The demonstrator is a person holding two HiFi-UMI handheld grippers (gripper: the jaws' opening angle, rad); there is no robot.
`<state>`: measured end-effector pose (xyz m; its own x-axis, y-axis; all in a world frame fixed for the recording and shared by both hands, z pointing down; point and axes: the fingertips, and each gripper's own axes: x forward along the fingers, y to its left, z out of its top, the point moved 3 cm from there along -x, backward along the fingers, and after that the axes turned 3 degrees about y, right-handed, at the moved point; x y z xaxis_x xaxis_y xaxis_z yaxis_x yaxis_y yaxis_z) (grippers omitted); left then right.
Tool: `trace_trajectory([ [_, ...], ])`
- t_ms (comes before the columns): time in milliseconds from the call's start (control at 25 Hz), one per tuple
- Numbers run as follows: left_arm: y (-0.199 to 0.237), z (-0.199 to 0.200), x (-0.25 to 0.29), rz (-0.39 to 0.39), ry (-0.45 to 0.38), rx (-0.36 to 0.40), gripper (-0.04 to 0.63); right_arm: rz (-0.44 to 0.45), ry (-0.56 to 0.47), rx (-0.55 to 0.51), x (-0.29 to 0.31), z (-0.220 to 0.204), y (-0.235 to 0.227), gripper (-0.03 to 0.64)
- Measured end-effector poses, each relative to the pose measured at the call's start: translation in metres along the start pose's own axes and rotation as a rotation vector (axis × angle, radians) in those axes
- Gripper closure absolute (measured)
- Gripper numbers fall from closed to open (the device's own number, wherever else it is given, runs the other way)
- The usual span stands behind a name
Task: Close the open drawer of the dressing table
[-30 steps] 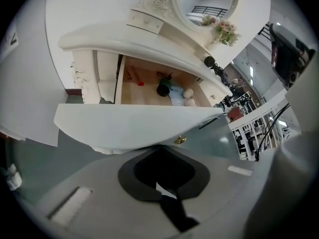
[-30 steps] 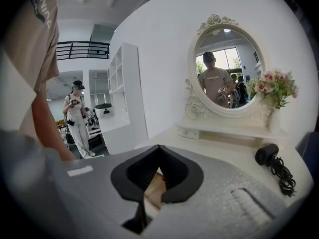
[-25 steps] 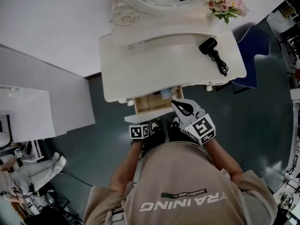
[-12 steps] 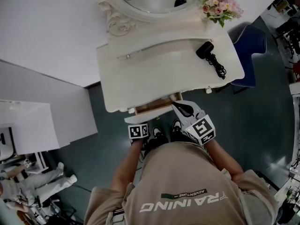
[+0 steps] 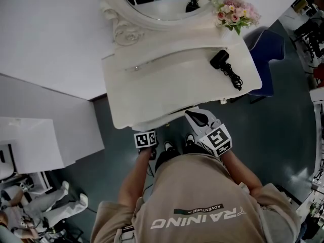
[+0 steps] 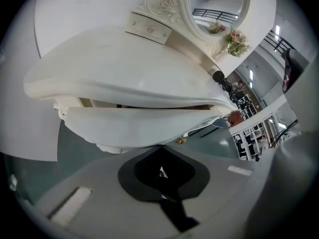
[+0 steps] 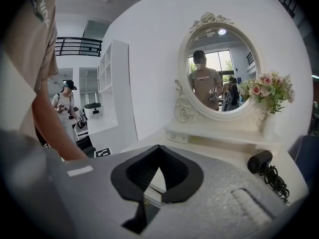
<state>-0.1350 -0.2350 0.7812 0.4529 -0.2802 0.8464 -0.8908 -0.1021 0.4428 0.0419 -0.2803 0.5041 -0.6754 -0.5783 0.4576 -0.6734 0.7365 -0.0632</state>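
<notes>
At the front edge of the dressing table [image 5: 167, 85], the drawer [image 6: 144, 126] is almost in, with a thin gap above it. The left gripper [image 6: 159, 149], jaws together and empty, points at the drawer front at 12 o'clock. The right gripper [image 7: 158, 149] is also pinched together on nothing. A hair dryer [image 5: 221, 58] lies at 2 o'clock, with flowers [image 5: 234, 13] beyond it. The shirt [image 5: 202, 206] reads "ADVENTURE".

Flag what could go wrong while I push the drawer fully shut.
1. The left gripper, jaws shut, presses low on the drawer front, beside the knob. It could slip under that edge while a gap shows above the front.
2. The right gripper, shut and empty, hangs at the edge of the table. Leaning in might knock it against the top.
</notes>
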Motion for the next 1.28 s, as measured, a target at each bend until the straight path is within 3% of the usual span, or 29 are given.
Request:
trace_trajectory([
  [480, 0.015, 0.038, 0.001, 0.000, -0.065, -0.001, 0.580, -0.031, 0.008, 0.004, 0.000, 0.003, -0.014, 0.614],
  [840, 0.018, 0.041, -0.001, 0.000, -0.094, -0.068, 0.580, -0.025, 0.008, 0.012, -0.004, 0.000, -0.014, 0.614],
  [1120, 0.009, 0.023, -0.015, 0.011, -0.093, -0.034, 0.580, -0.017, 0.003, 0.010, -0.010, -0.004, -0.014, 0.614],
  [1280, -0.009, 0.022, -0.036, 0.015, -0.132, 0.014, 0.580, 0.011, 0.014, 0.007, -0.015, -0.007, -0.010, 0.615],
])
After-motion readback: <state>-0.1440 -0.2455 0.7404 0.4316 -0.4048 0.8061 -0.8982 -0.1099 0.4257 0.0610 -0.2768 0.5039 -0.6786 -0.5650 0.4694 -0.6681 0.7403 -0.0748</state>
